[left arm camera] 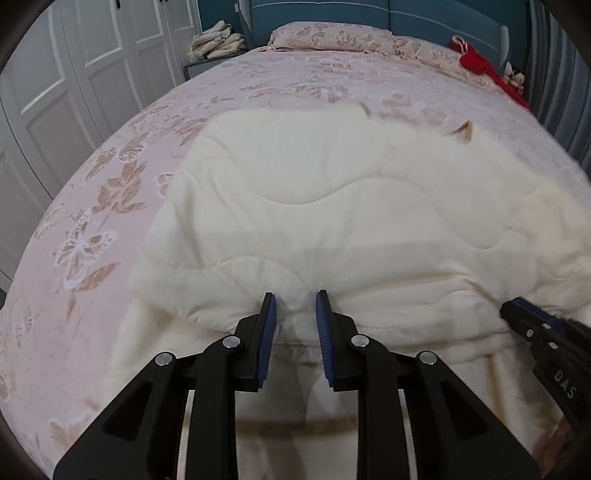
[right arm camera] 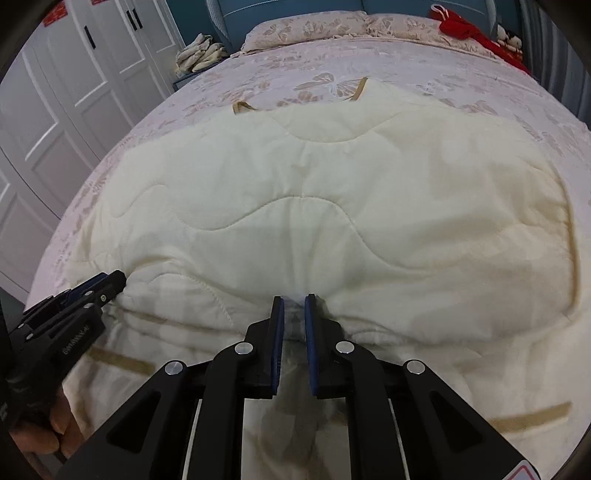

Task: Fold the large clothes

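A large cream quilted blanket point(left arm camera: 332, 206) with tan trim lies spread on the pink butterfly bedspread point(left arm camera: 110, 184); it also fills the right wrist view point(right arm camera: 332, 206). My left gripper point(left arm camera: 295, 306) is shut on a bunched fold of its near edge. My right gripper point(right arm camera: 294, 306) is shut on the same near edge further right. Each gripper shows in the other's view: the right one at the lower right point(left arm camera: 532, 325), the left one at the lower left point(right arm camera: 99, 291). Two tan loops point(right arm camera: 243, 107) stick out at the blanket's far edge.
Pillows point(left arm camera: 332, 35) lie at the head of the bed against a teal headboard point(left arm camera: 369, 14). A red garment point(left arm camera: 484, 68) lies at the far right. Folded cloths point(left arm camera: 218, 44) are stacked on a bedside stand. White wardrobe doors point(left arm camera: 74, 74) stand at left.
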`<state>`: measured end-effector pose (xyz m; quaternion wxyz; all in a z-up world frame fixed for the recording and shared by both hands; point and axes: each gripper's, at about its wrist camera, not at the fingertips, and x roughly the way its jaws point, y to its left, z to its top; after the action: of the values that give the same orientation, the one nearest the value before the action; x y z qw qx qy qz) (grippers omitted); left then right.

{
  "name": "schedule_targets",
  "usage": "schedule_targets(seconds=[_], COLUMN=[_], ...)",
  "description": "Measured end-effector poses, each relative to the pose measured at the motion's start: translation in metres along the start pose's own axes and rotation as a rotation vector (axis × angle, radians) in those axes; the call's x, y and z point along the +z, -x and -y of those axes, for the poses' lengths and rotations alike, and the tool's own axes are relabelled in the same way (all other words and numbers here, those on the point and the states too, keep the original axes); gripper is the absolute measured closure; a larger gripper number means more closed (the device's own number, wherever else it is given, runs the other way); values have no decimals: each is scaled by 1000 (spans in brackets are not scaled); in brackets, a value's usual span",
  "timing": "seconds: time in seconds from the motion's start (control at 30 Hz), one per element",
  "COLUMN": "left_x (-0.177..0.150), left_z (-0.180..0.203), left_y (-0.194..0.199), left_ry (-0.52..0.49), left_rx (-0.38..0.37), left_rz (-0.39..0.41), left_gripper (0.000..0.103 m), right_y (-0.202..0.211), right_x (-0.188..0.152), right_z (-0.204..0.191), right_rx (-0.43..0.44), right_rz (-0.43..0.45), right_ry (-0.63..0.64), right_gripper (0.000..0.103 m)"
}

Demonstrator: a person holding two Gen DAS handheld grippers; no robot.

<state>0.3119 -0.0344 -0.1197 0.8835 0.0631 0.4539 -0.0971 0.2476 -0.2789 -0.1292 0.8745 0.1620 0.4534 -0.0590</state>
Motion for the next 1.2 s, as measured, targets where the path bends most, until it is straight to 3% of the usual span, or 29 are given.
schedule_targets(seconds=[0.07,0.1,0.2,0.33,0.63,0.83,1.03,1.13,1.17,1.2], left_x=[5,11,30,77,167,189,188,181,180,177], left_z=[-9,-17,-26,-32,-38,-38,-42,-38,-37,-37], left_y=[21,35,54,48,-45,-105,-138,-147,-149,-150], left_ry=[18,30,30,57,123,63,74,44,35,30], left_rx=[-22,-42,-62,-74,-65,20,23,39,42,45], left_rz=[8,25,58,61,-14,-68,-103,-98,-95,-89], left_gripper=[50,46,45,46,52,57,57,57,57,57], right_y=[27,42,69,65,-29,-94,-134,-149,-155,-160], right_x=[-1,-1,11,46,156,197,214,213,213,212], right_z=[2,1,-1,-6,-40,-65,-84,-90,-92,-94], right_rx=[-1,-1,19,22,141,82,75,81,80,82], right_rz=[10,38,100,112,42,0,-35,-60,-71,-75], right_ry=[-9,6,58,77,58,121,175,189,196,206], right_gripper=[70,67,67,67,67,67,67,73,84,101])
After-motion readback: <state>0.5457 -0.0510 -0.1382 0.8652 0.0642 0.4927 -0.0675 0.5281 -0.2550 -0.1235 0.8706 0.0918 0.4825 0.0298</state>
